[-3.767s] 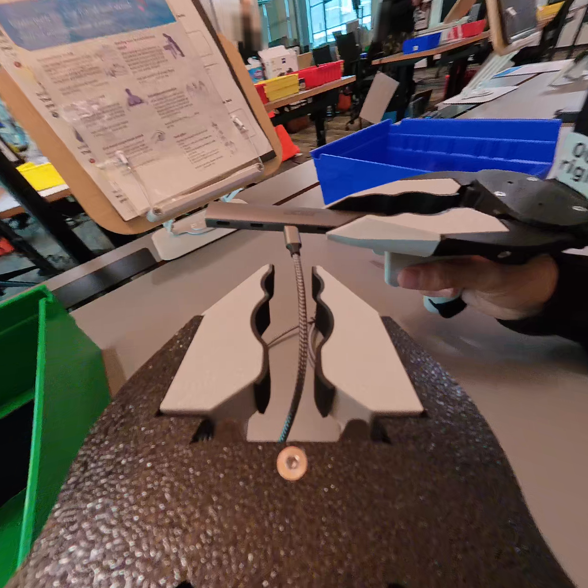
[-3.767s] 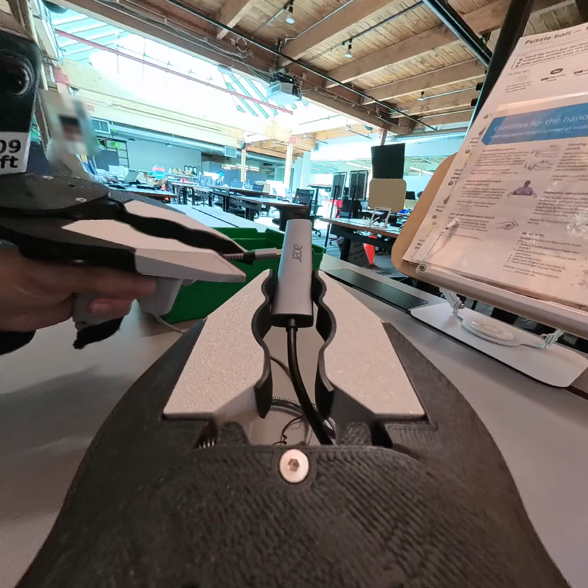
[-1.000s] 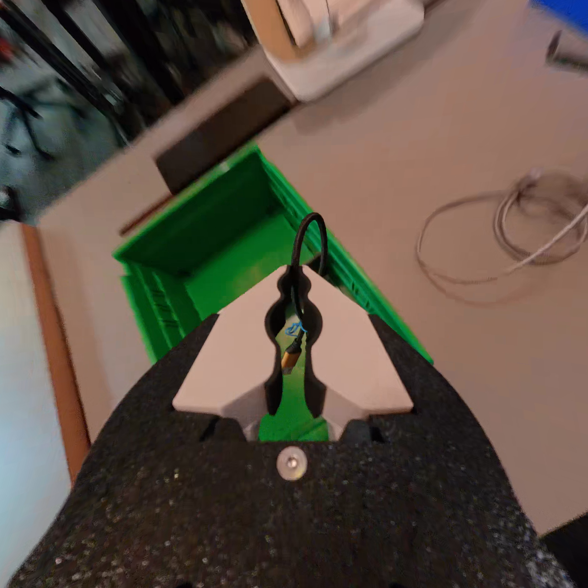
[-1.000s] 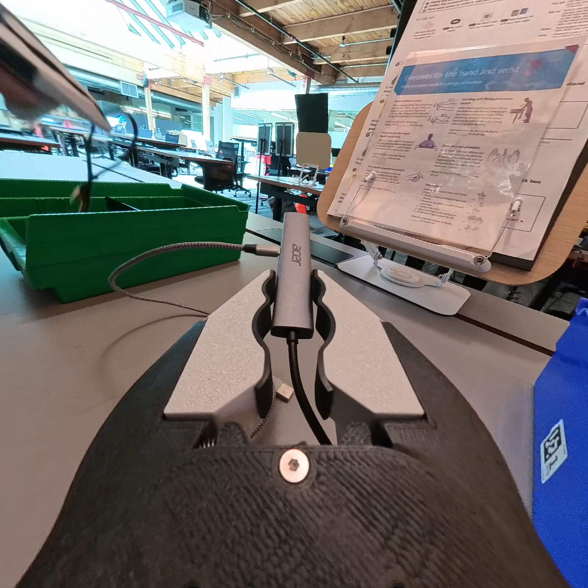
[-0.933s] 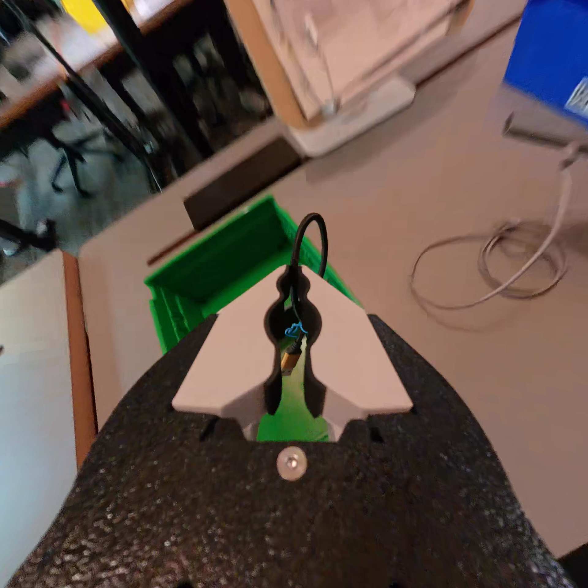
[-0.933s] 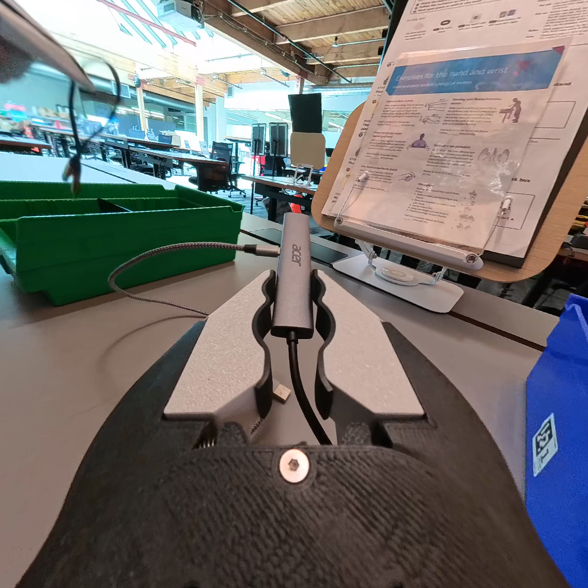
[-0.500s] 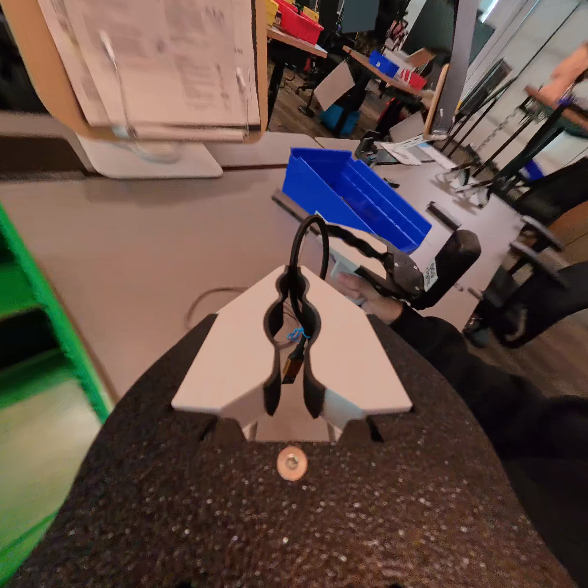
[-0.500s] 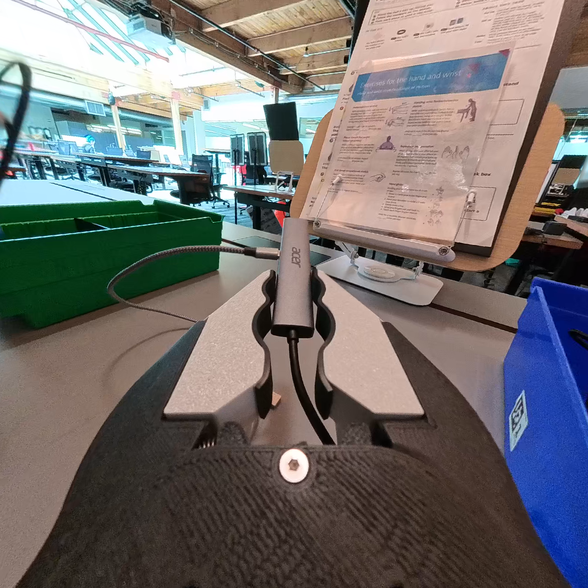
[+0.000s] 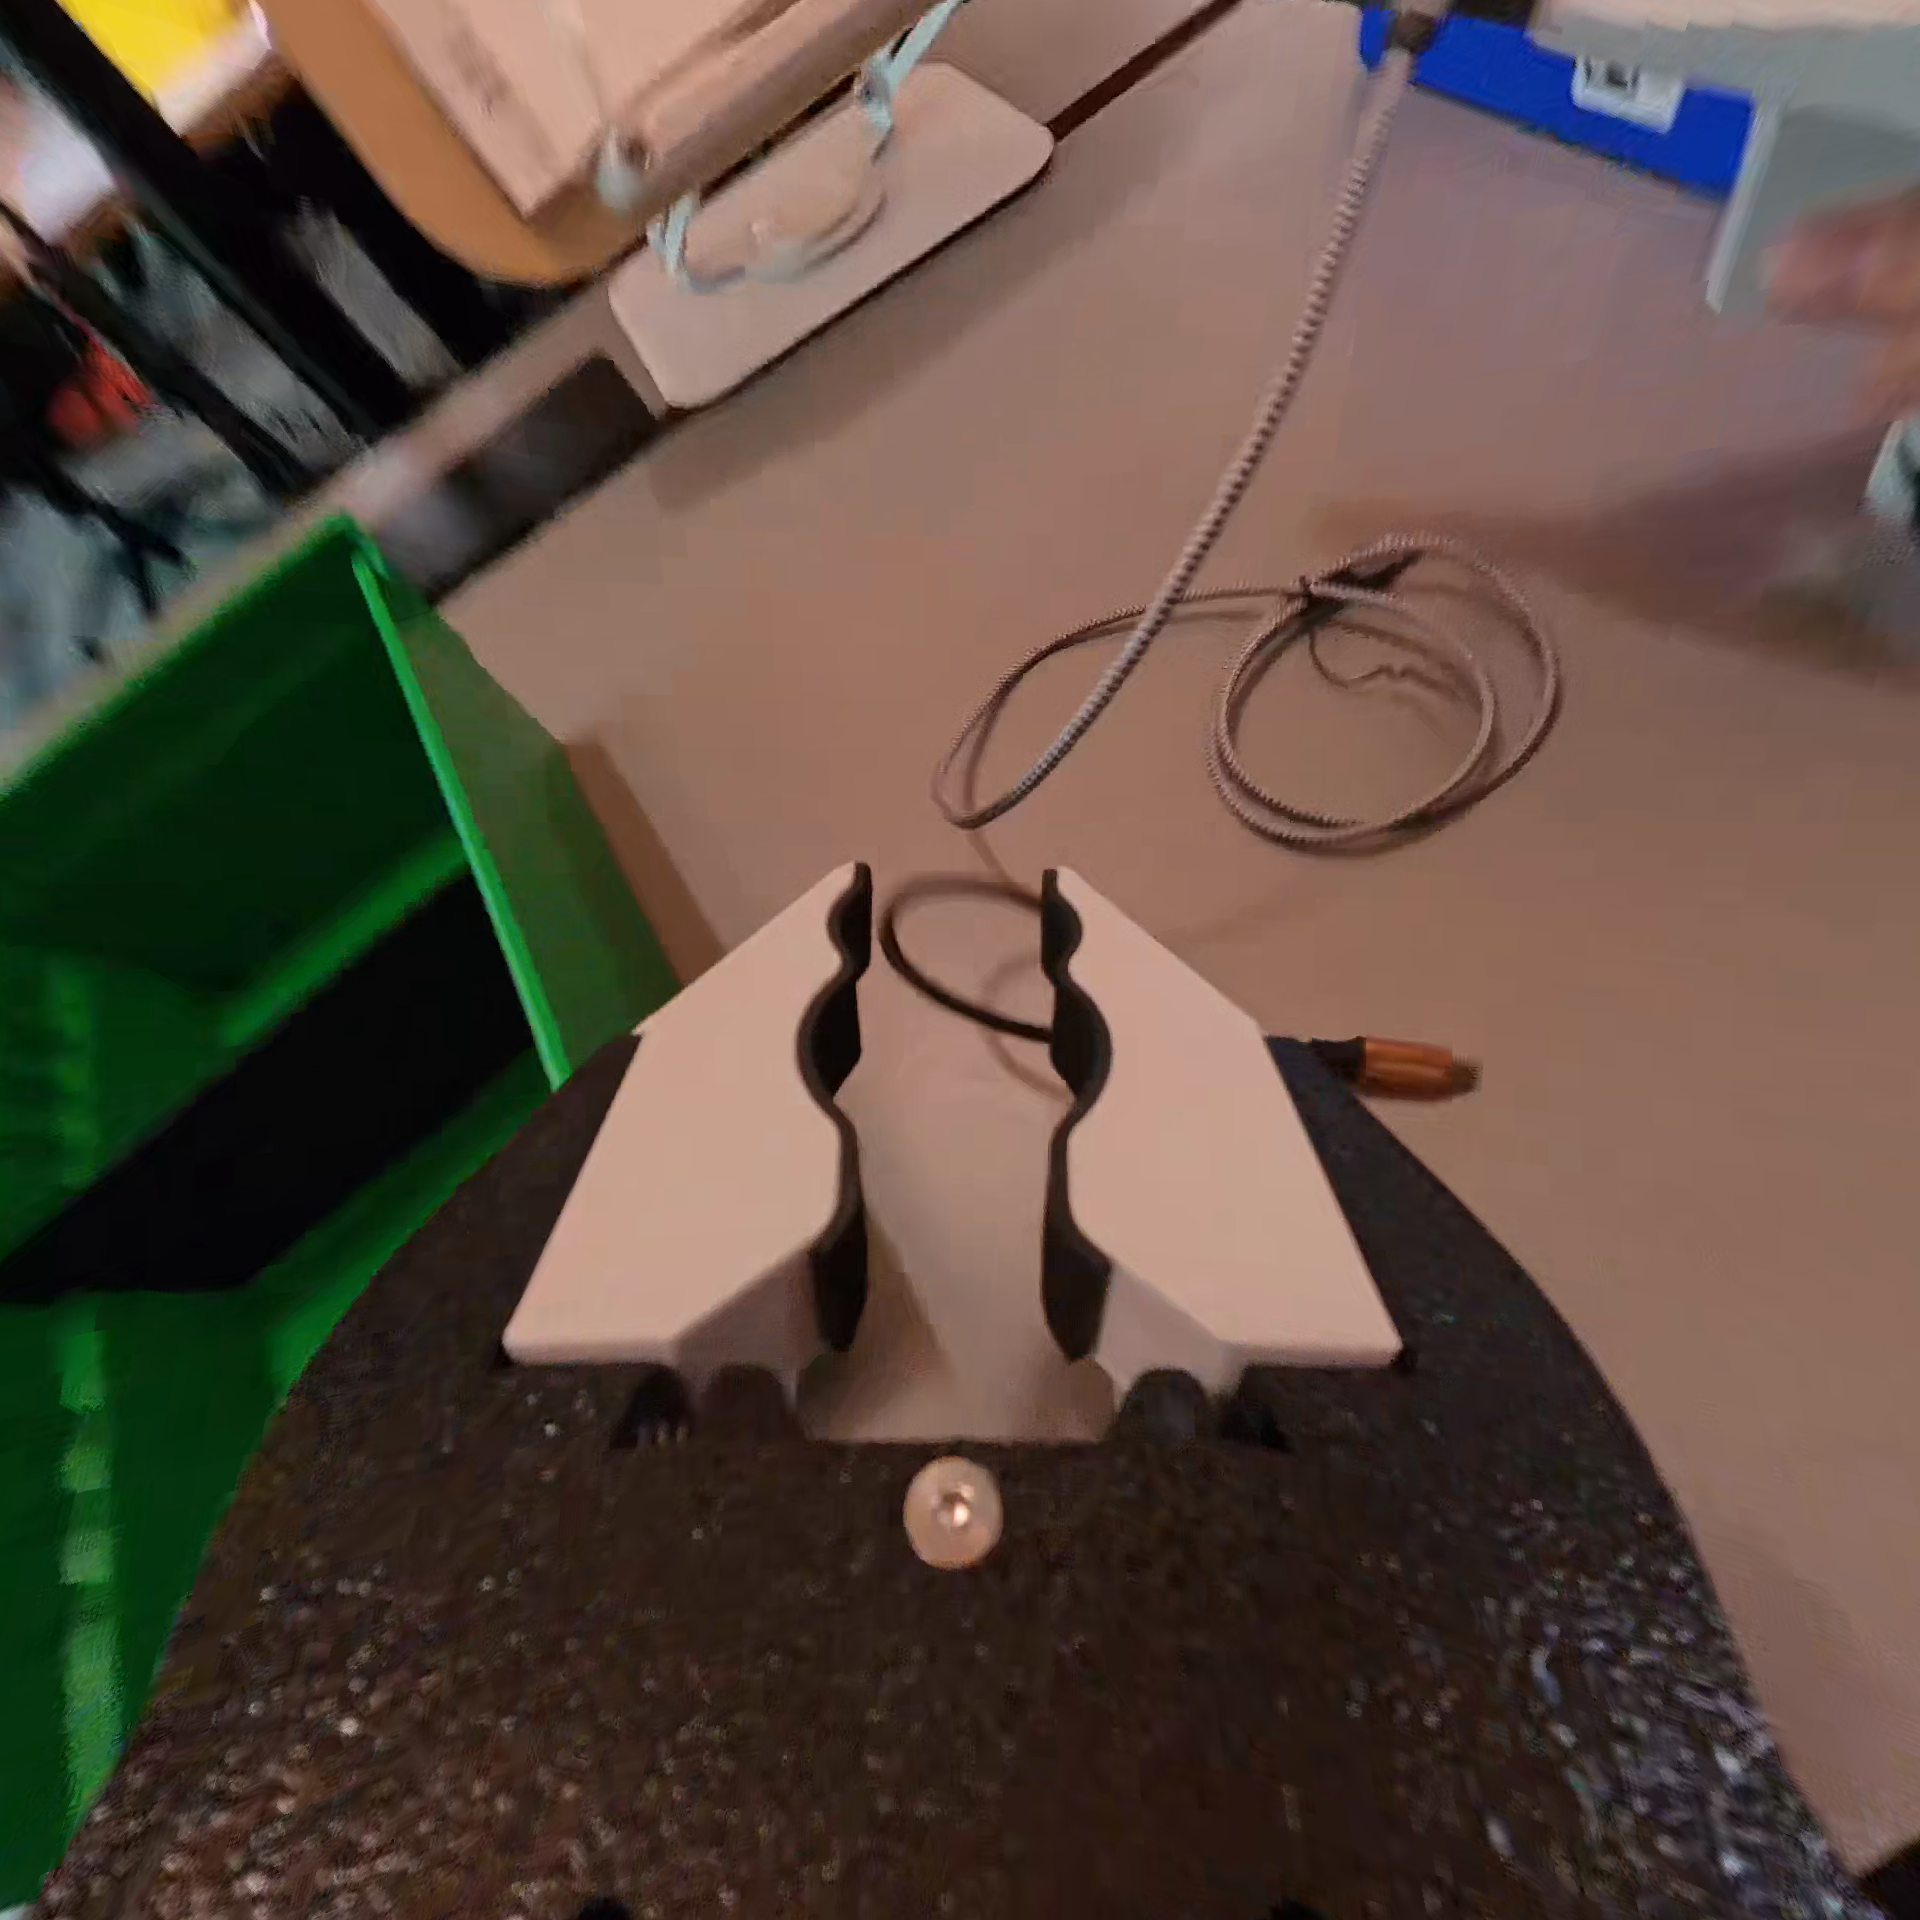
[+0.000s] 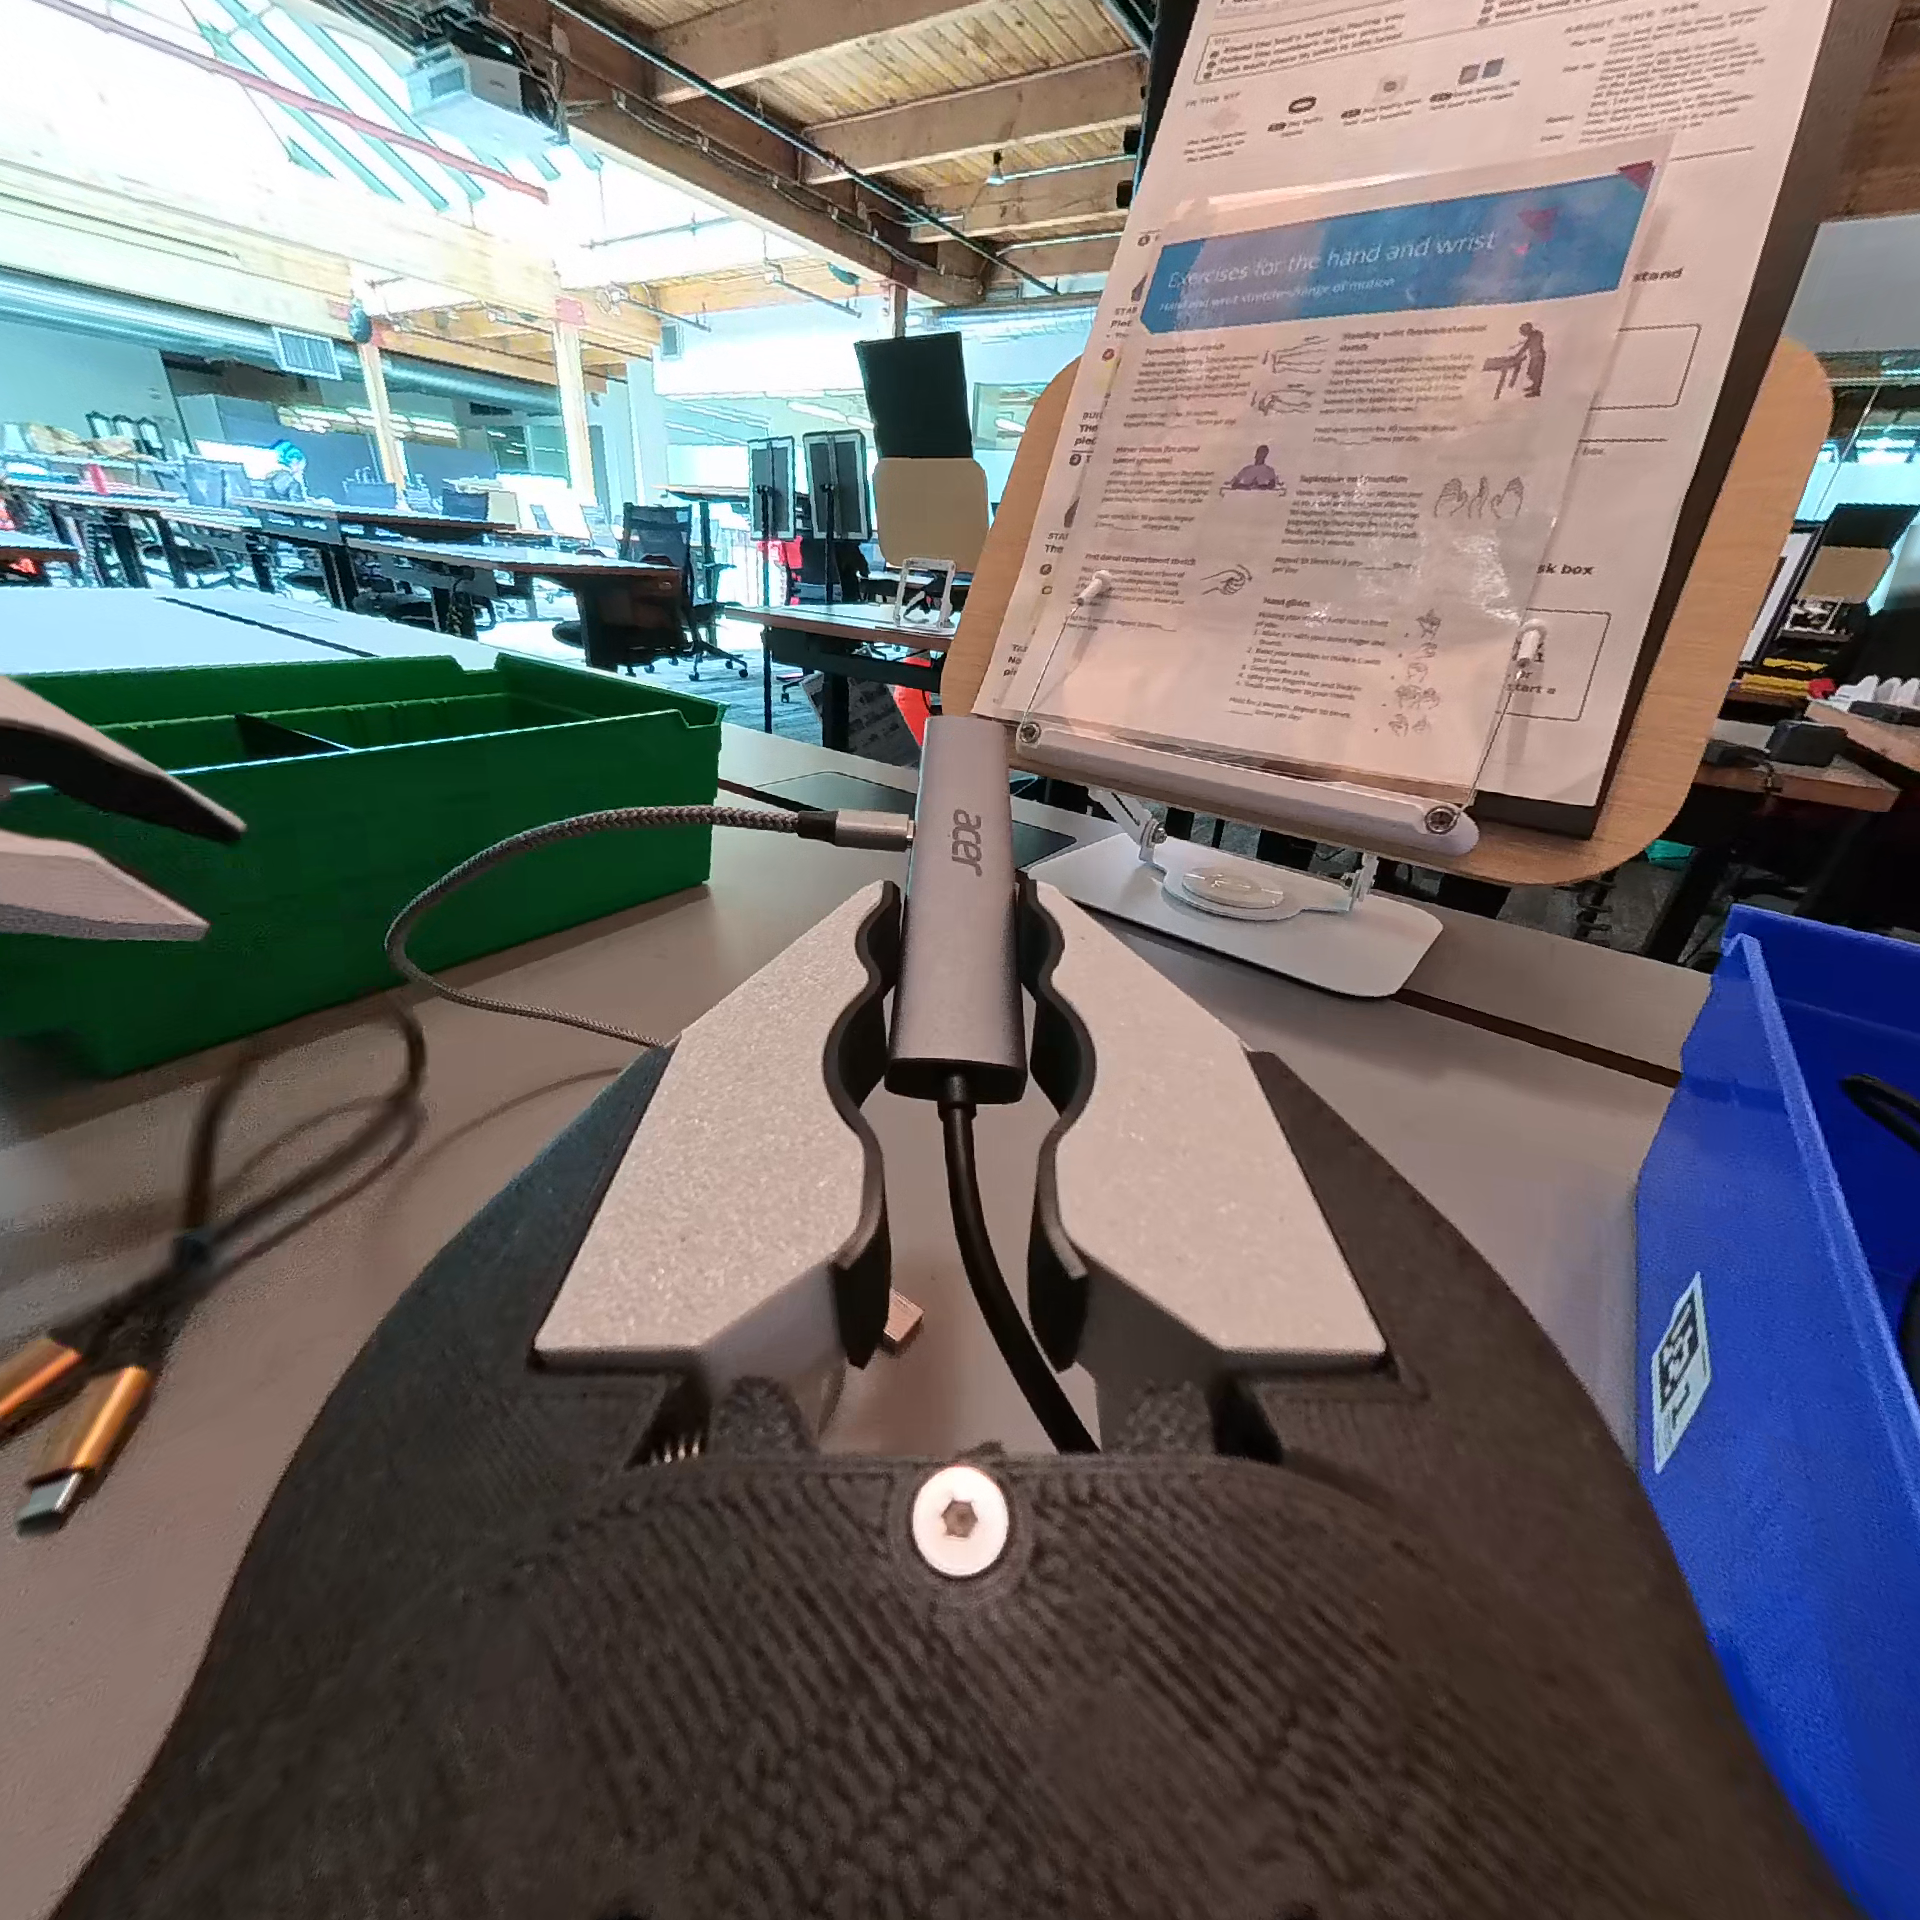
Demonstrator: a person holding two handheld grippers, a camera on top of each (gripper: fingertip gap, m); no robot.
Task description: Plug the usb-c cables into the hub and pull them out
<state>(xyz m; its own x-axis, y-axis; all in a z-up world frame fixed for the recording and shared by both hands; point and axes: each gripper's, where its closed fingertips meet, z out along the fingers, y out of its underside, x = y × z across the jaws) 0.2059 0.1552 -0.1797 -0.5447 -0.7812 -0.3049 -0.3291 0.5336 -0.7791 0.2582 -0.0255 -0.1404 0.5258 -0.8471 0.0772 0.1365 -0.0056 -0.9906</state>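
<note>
Hub [image 10: 961, 914]: slim grey metal stick, clamped in the right gripper [image 10: 958, 1003] above the table [image 10: 623, 987], braided cable [image 10: 582, 852] plugged into its left side. Probably light, rigid, a bit slick, so best held by the long flat sides. Logo on top, not repeating it. Left gripper [image 9: 958, 909] jaws apart, empty, black cable [image 9: 966, 977] lying loose below. Green bin [image 10: 364, 790] far left.

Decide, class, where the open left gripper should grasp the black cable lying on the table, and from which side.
Grip the orange plug, not the thin cord. It lies flat, tip toward the camera in the right wrist view, so the left gripper should descend from above and close across its sides, leaving the metal tip free.
</note>
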